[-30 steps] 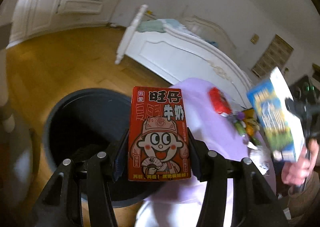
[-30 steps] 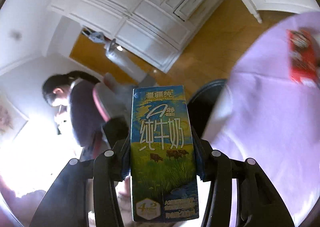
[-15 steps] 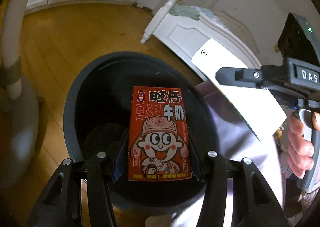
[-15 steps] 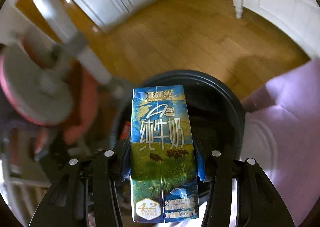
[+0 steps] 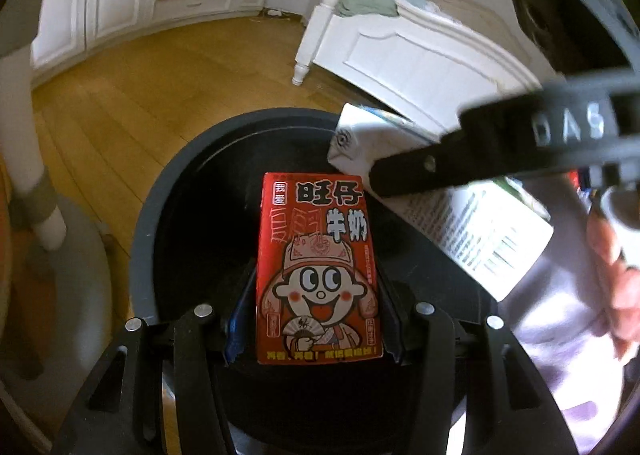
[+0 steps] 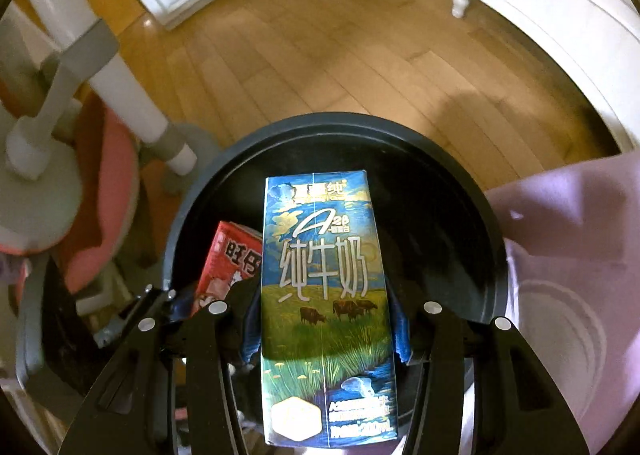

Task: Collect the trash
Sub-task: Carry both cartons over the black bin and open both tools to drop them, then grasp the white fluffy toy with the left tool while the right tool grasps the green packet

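Both my hands have swung in and down from beside the purple-covered desk (image 6: 568,255), so the black bin (image 6: 496,239) now opens right beneath my jaws, which suggests both are ready to drop. My left jaws (image 5: 318,319) stay clamped part-open on the sides of the red Wangzai milk carton (image 5: 318,267); my right jaws (image 6: 326,319) likewise grip the blue pure-milk carton (image 6: 326,295). Each carton's long axis runs straight ahead between the jaws, top end pointing down into the bin.
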Demonstrator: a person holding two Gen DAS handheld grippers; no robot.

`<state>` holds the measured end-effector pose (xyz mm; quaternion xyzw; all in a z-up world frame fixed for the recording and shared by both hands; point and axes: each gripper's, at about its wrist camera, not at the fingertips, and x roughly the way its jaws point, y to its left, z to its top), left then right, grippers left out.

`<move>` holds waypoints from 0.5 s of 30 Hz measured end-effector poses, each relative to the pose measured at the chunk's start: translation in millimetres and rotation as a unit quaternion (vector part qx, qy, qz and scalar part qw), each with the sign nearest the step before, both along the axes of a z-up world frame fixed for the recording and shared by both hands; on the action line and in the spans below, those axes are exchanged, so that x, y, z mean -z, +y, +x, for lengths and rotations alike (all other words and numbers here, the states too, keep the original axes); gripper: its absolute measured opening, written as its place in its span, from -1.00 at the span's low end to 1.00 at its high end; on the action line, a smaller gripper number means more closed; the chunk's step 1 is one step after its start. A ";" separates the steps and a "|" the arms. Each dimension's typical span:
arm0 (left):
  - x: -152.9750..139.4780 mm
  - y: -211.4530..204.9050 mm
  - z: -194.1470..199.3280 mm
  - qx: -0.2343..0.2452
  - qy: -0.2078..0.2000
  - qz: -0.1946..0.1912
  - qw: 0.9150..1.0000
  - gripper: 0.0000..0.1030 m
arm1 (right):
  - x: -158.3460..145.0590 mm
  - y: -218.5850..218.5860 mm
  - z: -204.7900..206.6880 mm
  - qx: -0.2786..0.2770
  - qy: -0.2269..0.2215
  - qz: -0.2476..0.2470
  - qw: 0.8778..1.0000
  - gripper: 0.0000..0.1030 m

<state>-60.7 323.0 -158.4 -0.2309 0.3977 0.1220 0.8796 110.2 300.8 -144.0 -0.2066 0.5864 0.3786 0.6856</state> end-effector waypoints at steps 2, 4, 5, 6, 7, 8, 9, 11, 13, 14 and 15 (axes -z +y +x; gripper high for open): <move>2.3 1.4 0.4 -0.004 0.000 -0.003 1.000 0.02 | 0.5 -3.1 2.9 0.009 0.015 0.005 1.000 -0.01; 2.2 3.4 2.6 -0.009 -0.001 -0.002 1.000 0.04 | -3.3 -0.9 4.8 0.009 0.022 0.015 1.000 0.00; 1.2 3.1 3.0 -0.009 0.000 0.000 1.000 0.04 | -4.5 -2.0 5.0 0.009 0.022 0.019 1.000 0.04; 0.4 2.2 4.0 -0.009 0.002 0.002 1.000 0.09 | -6.1 -2.3 4.1 0.007 0.025 0.025 0.999 0.10; -1.0 1.4 4.4 -0.011 0.006 0.007 1.000 0.27 | -8.6 -3.7 4.5 0.005 0.026 0.032 0.999 0.17; -3.3 0.2 3.3 -0.013 0.006 0.012 1.000 0.37 | -10.9 -5.4 4.6 0.004 0.028 0.040 0.999 0.21; -6.3 -1.7 0.7 -0.015 0.003 0.015 1.000 0.45 | -14.5 -8.2 4.5 0.004 0.030 0.054 0.998 0.22; -11.7 -4.0 -5.0 -0.019 -0.002 0.015 1.000 0.45 | -24.3 -15.0 5.2 0.009 0.036 0.093 0.995 0.22; -18.5 -9.3 -13.0 -0.022 -0.011 0.010 1.000 0.45 | -43.7 -34.0 4.4 0.016 0.032 0.167 0.985 0.27; -20.8 -14.7 -21.0 -0.022 -0.014 0.009 1.000 0.45 | -55.9 -48.0 3.1 0.019 0.027 0.204 0.978 0.34; -24.8 -19.6 -23.9 -0.021 -0.019 0.007 1.000 0.45 | -63.9 -58.2 1.5 0.021 0.024 0.227 0.973 0.36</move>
